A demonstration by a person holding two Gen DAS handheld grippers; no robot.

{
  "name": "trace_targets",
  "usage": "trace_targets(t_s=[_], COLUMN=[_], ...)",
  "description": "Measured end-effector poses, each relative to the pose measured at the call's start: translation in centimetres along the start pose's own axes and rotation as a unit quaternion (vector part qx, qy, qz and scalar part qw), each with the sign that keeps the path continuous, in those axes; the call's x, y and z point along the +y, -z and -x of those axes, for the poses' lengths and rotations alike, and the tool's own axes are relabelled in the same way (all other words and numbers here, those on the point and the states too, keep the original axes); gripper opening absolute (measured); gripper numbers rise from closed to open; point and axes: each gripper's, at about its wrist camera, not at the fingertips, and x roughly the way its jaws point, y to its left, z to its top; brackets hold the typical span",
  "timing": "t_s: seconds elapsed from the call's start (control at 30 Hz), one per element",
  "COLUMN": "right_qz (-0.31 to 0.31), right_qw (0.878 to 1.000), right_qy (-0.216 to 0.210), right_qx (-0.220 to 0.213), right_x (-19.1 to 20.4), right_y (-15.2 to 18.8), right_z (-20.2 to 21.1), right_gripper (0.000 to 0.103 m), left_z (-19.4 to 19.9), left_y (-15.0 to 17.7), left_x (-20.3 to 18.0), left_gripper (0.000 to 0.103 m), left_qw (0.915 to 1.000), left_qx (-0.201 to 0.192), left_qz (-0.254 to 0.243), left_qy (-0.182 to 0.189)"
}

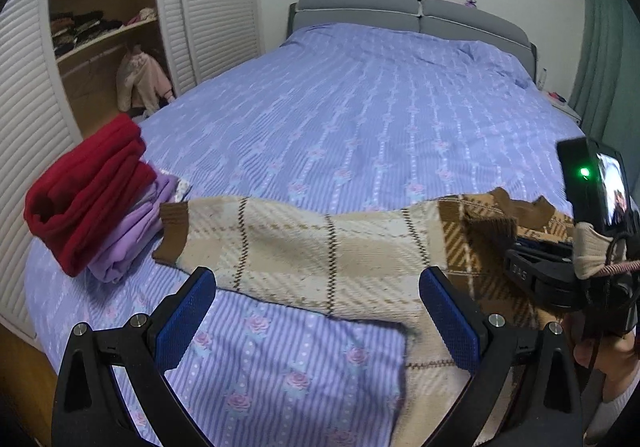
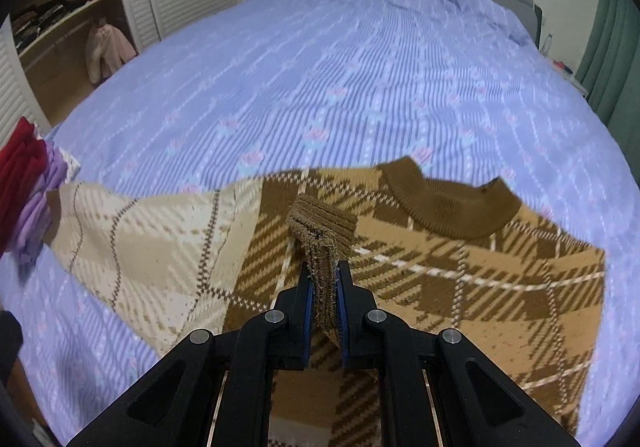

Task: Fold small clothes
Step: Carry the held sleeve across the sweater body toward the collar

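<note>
A brown and cream plaid sweater (image 2: 460, 271) lies on the bed, collar (image 2: 448, 207) toward the headboard. One cream sleeve (image 1: 304, 243) stretches left toward the folded pile and also shows in the right wrist view (image 2: 140, 243). My right gripper (image 2: 322, 279) is shut on the brown ribbed cuff (image 2: 320, 231) of the other sleeve, held over the sweater body. My left gripper (image 1: 318, 287) is open and empty, just above the cream sleeve near the bed's front edge. The right gripper's body (image 1: 560, 271) shows at the right of the left wrist view.
A folded red garment (image 1: 88, 191) sits on folded purple clothes (image 1: 132, 235) at the bed's left edge. The blue floral bedspread (image 1: 360, 119) runs to a grey headboard (image 1: 408, 15). An open wardrobe (image 1: 100, 27) stands left, a green curtain (image 1: 604, 47) right.
</note>
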Motion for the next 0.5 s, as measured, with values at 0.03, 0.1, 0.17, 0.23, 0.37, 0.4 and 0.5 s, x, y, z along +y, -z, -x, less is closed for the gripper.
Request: trace_targets(t_s=[0.03,0.1,0.17,0.23,0.37,0.4,0.5], right_qz=[-0.003,-0.012,-0.016,-0.009,-0.01,-0.02,-0.06], right_qw=[1.0,1.0,0.999,0.999,0.998,0.997,0.994], right_qy=[-0.003,-0.017,-0.039,-0.051,-0.067,-0.068,-0.072], right_qx=[0.003,0.012,0.009,0.003,-0.014,-0.022,-0.063], right_x=[0.0,-0.1,0.1,0.8,1.8,1.7,-0.8], right_y=[0.1,0.2,0.2,0.5,1.4,1.8,4.0], right_z=[-0.2,-0.4,0.0,0.4,2.1,2.8,6.0], right_gripper=[0.013,0.022,0.037,0.037,0.037,0.037,0.041], left_z=[-0.2,-0.3,-0.5,-0.6,-0.3,-0.1,0.2], left_y=[0.1,0.2,0.3,0.4,0.7,0.8,1.0], left_x=[0.5,1.3,2.3,3.3,4.4,4.3,2.9], left_gripper=[0.103,0.103,0.103,0.103,0.103,0.103,0.103], left_qw=[1.0,0.9999,0.9997,0.9994,0.9991,0.9993,0.9962], left_qx=[0.001,0.002,0.004,0.007,0.002,-0.002,-0.002], left_qz=[0.005,0.013,0.022,0.032,0.041,0.035,0.015], left_qy=[0.0,-0.003,-0.006,-0.013,-0.004,0.01,0.086])
